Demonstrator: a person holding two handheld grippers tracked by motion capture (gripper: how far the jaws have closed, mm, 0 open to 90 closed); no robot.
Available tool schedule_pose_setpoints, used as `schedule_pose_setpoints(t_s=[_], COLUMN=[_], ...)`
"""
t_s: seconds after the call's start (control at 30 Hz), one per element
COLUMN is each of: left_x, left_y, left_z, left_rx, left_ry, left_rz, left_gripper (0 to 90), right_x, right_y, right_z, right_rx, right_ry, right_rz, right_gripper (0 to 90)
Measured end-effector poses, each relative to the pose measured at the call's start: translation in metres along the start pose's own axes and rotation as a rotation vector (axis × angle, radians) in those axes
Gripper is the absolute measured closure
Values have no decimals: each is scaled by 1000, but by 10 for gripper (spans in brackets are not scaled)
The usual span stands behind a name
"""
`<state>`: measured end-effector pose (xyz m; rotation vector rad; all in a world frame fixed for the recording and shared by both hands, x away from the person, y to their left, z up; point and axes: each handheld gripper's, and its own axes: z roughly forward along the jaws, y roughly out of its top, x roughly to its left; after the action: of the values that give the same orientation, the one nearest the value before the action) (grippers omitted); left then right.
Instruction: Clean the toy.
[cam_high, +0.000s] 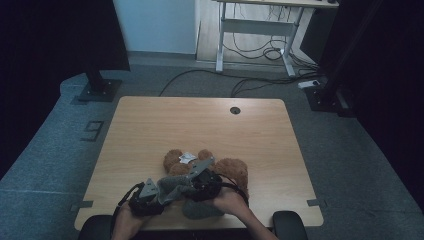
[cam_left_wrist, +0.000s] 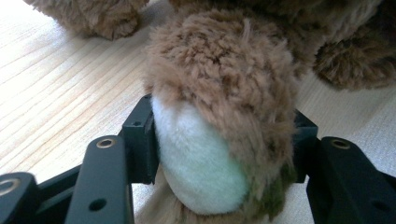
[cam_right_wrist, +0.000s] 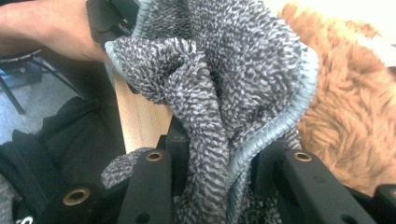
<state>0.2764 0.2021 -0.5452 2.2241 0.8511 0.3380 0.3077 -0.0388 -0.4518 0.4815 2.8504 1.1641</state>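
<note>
Wooden table (cam_high: 150, 125) up front, with a desk frame (cam_high: 260, 30) and loose cables (cam_high: 210, 75) on the floor way behind the teddy bear (cam_high: 220, 167). Your left gripper (cam_left_wrist: 224, 154) is pinching the bear's paw, the white sole squeezed between its jaws. Your right gripper (cam_right_wrist: 215, 172) is clamped on a bunched grey cloth (cam_right_wrist: 210, 70), held right against the bear's fur. That cloth blocks most of the bear from the right gripper view.
</note>
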Motion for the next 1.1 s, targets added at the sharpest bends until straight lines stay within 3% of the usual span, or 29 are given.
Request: schedule_pose_setpoints(t_s=[0.33, 0.5, 0.6, 0.73, 0.87, 0.97, 1.1], left_x=[0, 0, 0, 0, 0, 0, 0], left_y=[0, -1, -1, -1, -1, -1, 0], left_z=[0, 0, 0, 0, 0, 0, 0], left_rx=[-2, -4, -5, -4, -4, -6, -2], left_ry=[-2, -2, -1, -1, -1, -2, -5], left_rz=[2, 2, 2, 2, 1, -3, 0], left_gripper=[437, 438, 437, 436, 435, 435, 435], right_x=[-6, -11, -12, -12, -17, -23, -27], right_y=[-37, -54, -54, -36, -5, 19, 46], right_z=[-24, -47, -63, -81, -86, -78, -54], right_rx=[28, 46, 43, 6, -48, -69, -67], right_ry=[-49, -106, -135, -163, -178, -164, -135], right_rz=[59, 96, 100, 68, 23, 11, -18], right_gripper=[671, 669, 666, 665, 665, 665, 662])
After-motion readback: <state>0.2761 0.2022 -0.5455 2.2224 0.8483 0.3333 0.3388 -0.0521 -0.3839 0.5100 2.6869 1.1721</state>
